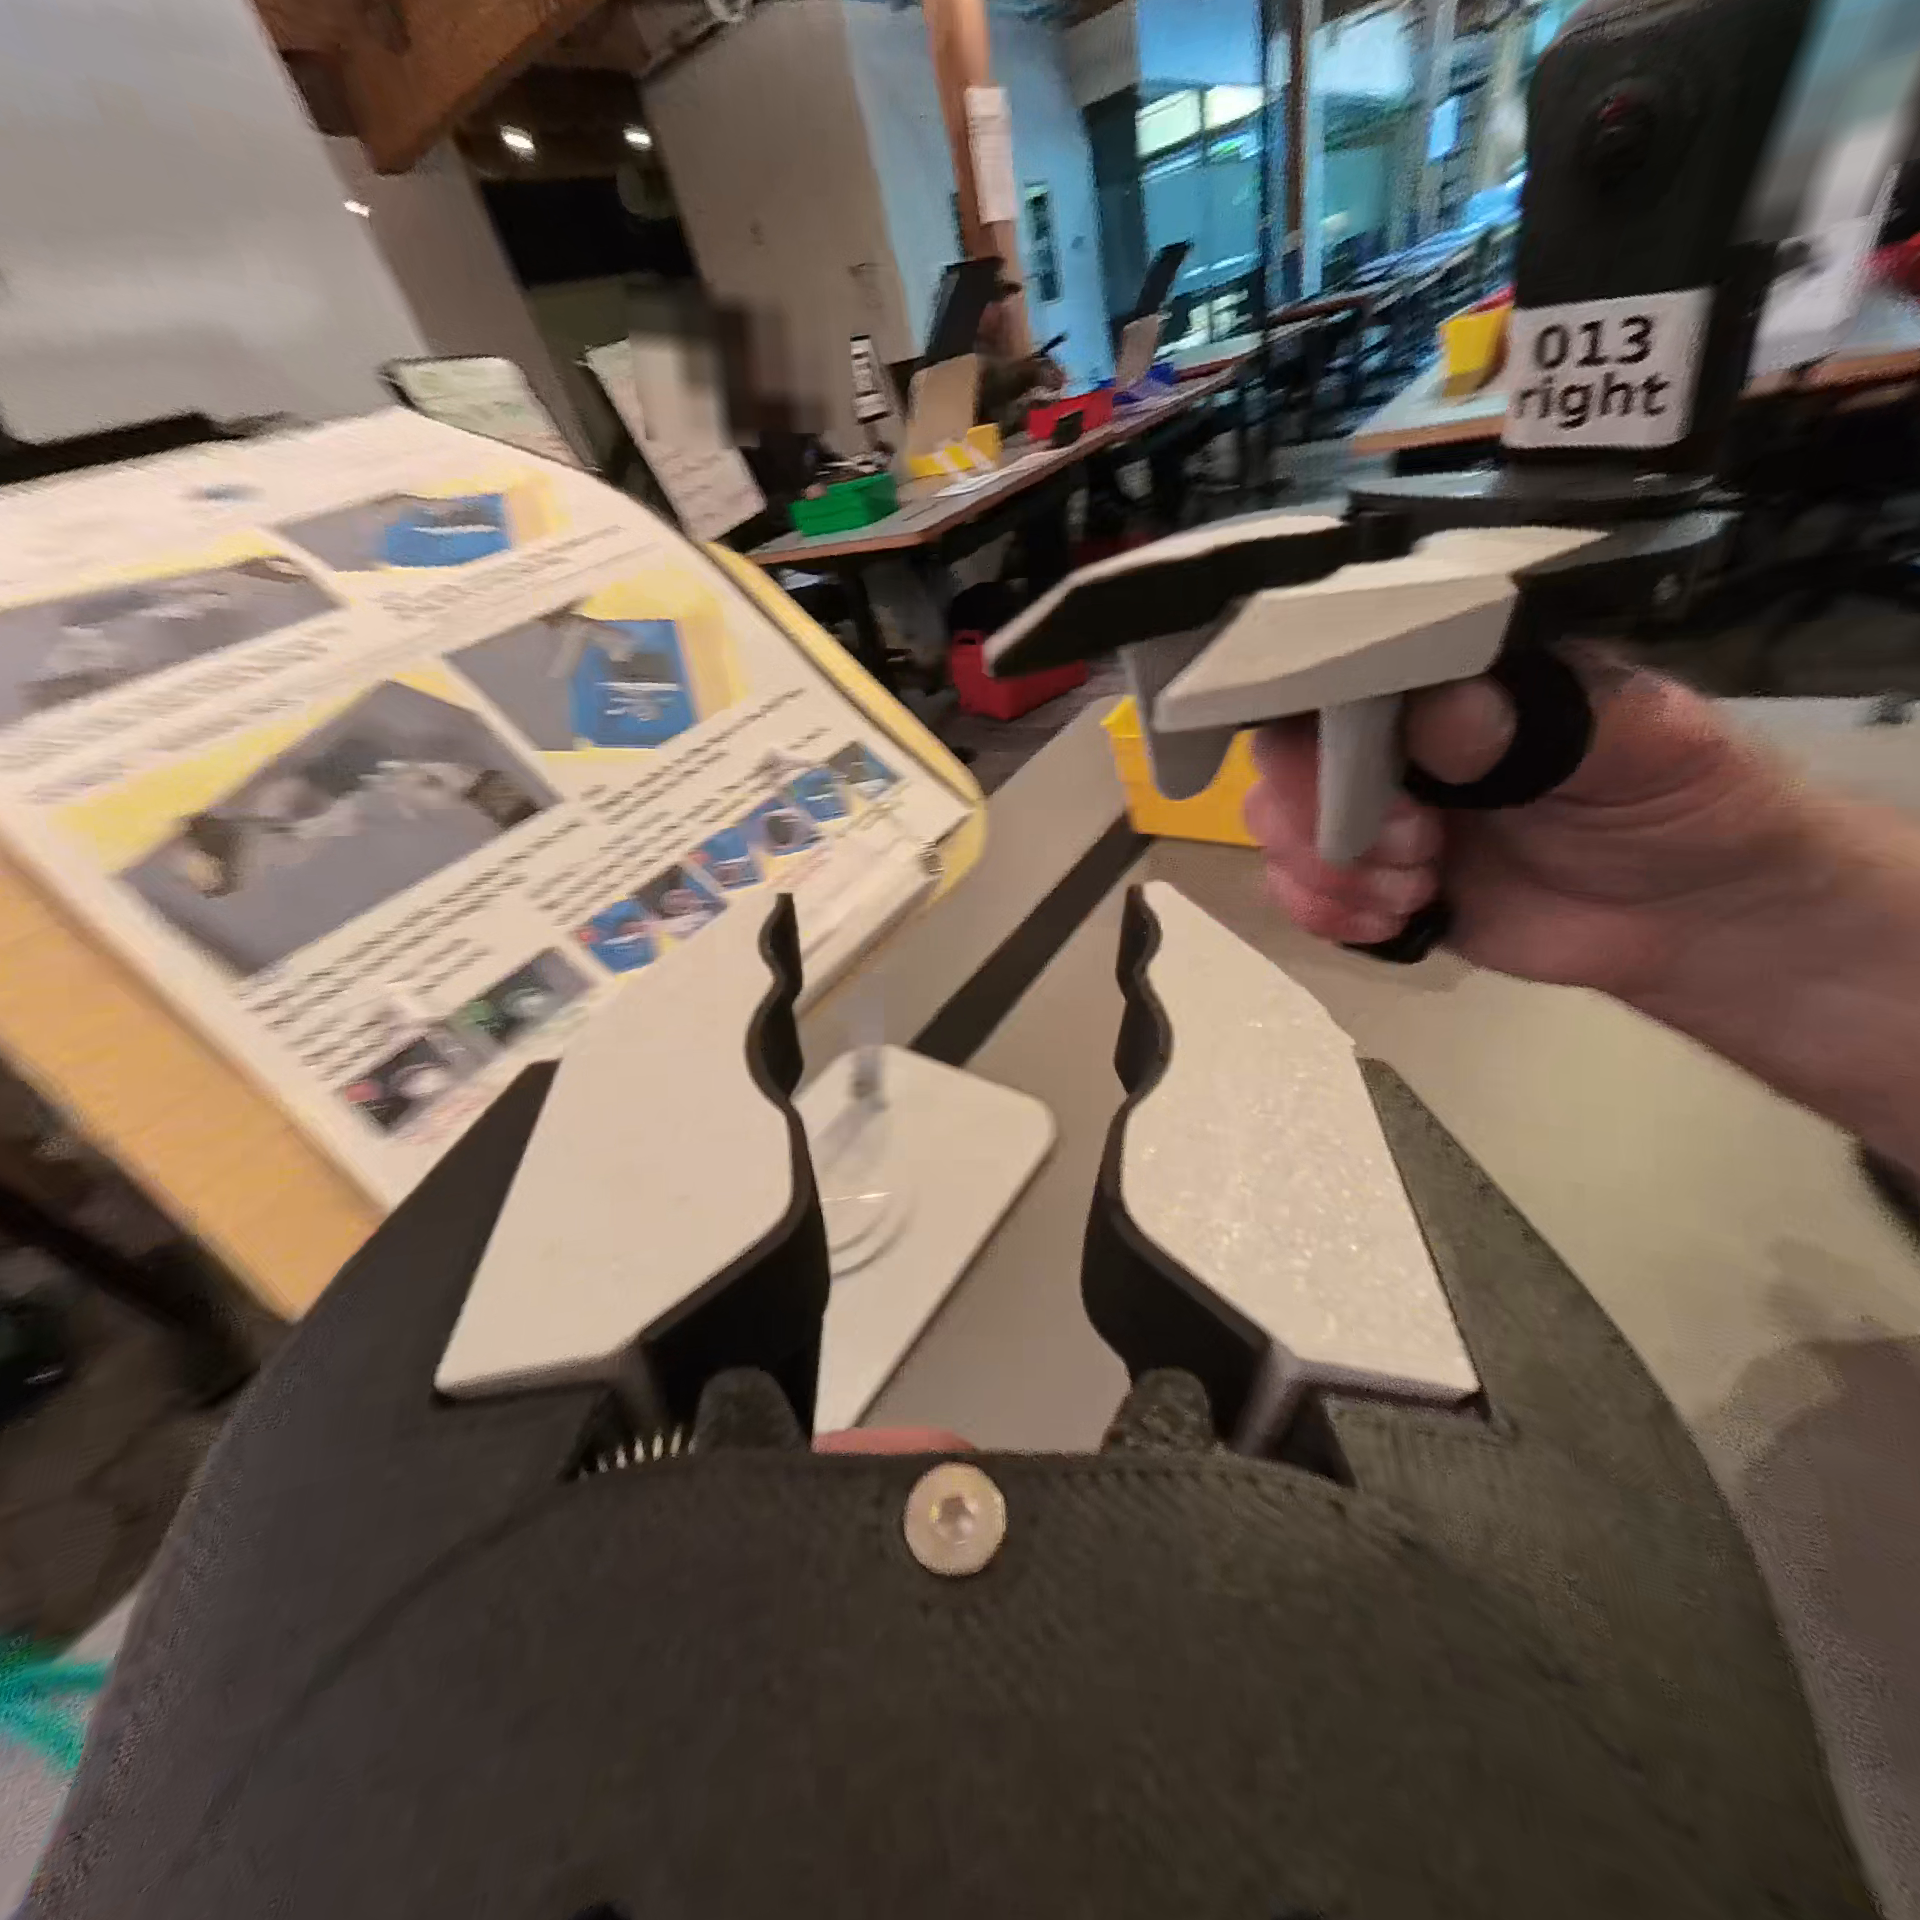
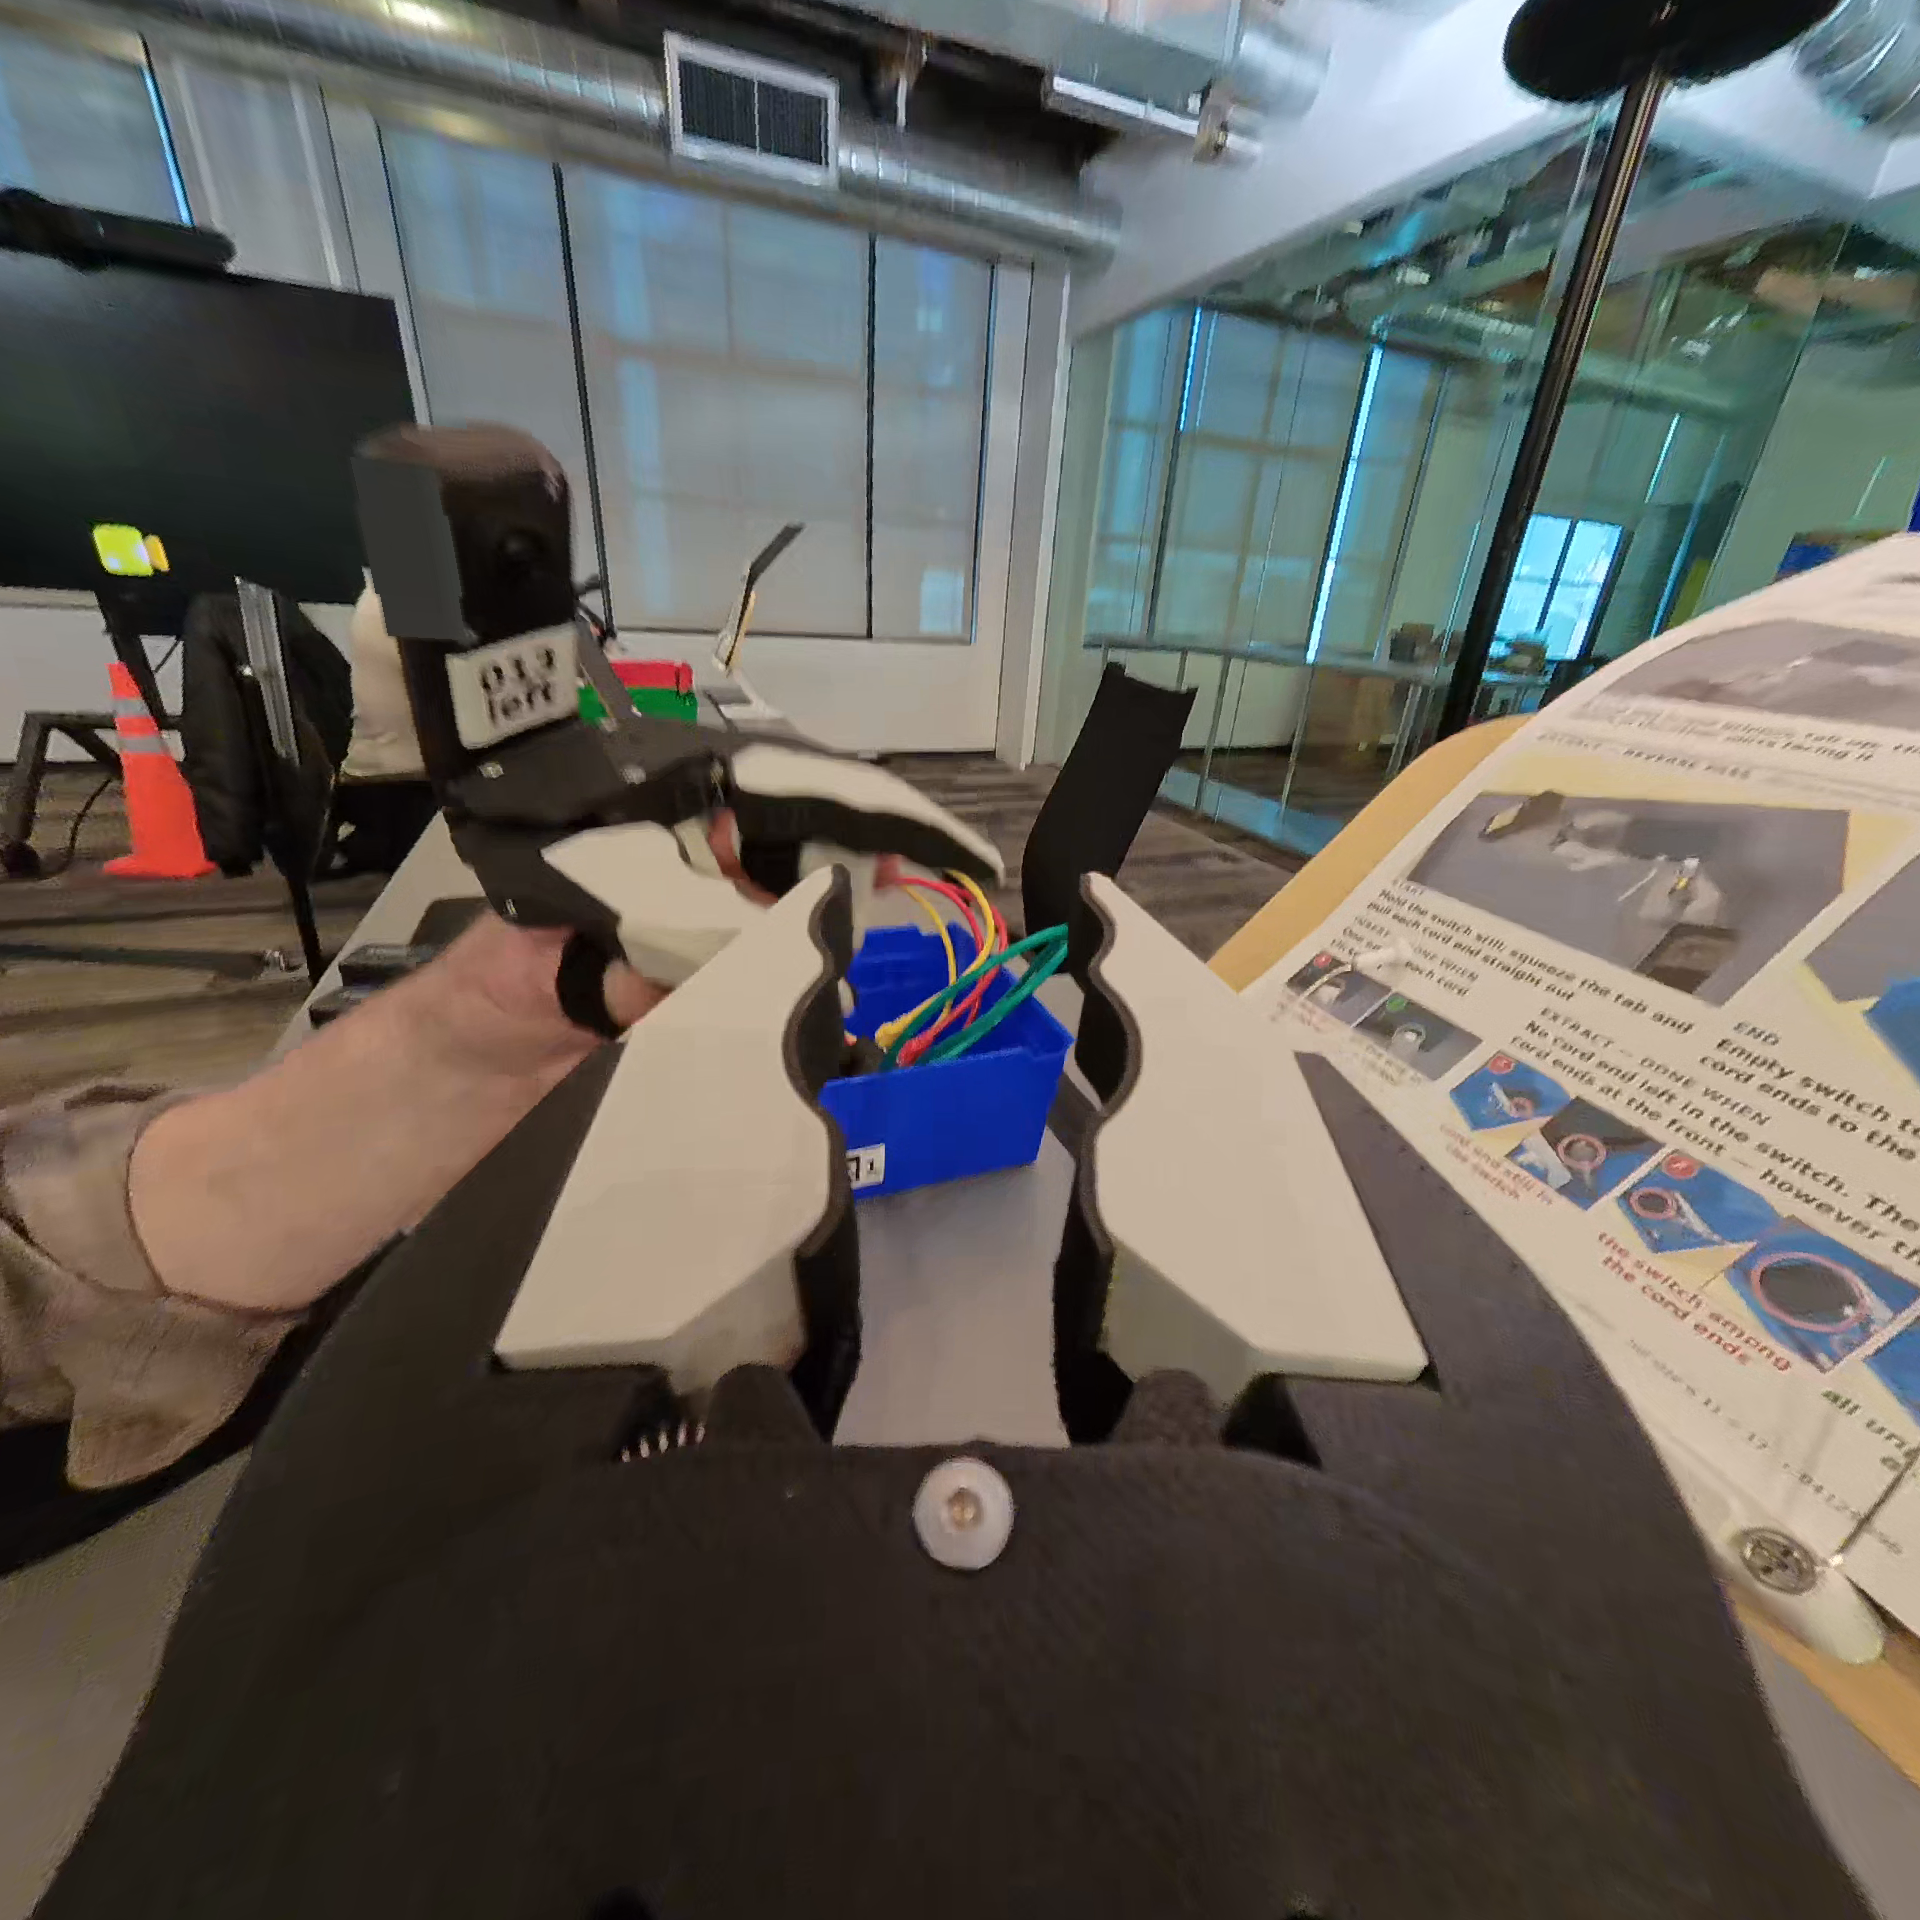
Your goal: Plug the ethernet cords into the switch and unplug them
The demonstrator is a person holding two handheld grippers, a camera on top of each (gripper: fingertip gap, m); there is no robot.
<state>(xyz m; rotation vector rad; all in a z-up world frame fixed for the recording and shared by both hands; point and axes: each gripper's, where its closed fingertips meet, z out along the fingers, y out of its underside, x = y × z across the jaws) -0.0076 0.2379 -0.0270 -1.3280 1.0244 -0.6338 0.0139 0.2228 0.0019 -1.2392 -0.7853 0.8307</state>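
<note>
A blue bin [image 2: 956, 1112] on the grey table holds several ethernet cords [image 2: 966, 987] in red, yellow and green. A dark object lies low in the bin, mostly hidden; I cannot tell if it is the switch. My right gripper [image 2: 964, 888] is open and empty, held above the table and pointed at the bin. My left gripper [image 1: 961, 914] is open and empty; it also shows in the right wrist view [image 2: 904, 899], held by a hand just above the bin's left side. The right gripper appears in the left wrist view [image 1: 1081, 681], raised at the upper right.
A yellow board with a printed instruction sheet [image 1: 364, 727] leans beside the work area and also shows in the right wrist view [image 2: 1610, 987]. A white base plate with a clear stand [image 1: 935, 1174] sits on the table [image 1: 1558, 1143]. A yellow bin [image 1: 1195, 805] stands farther back. A black upright strap [image 2: 1101, 790] rises behind the blue bin. The left gripper's tips are roughly 4 cm from the right gripper's.
</note>
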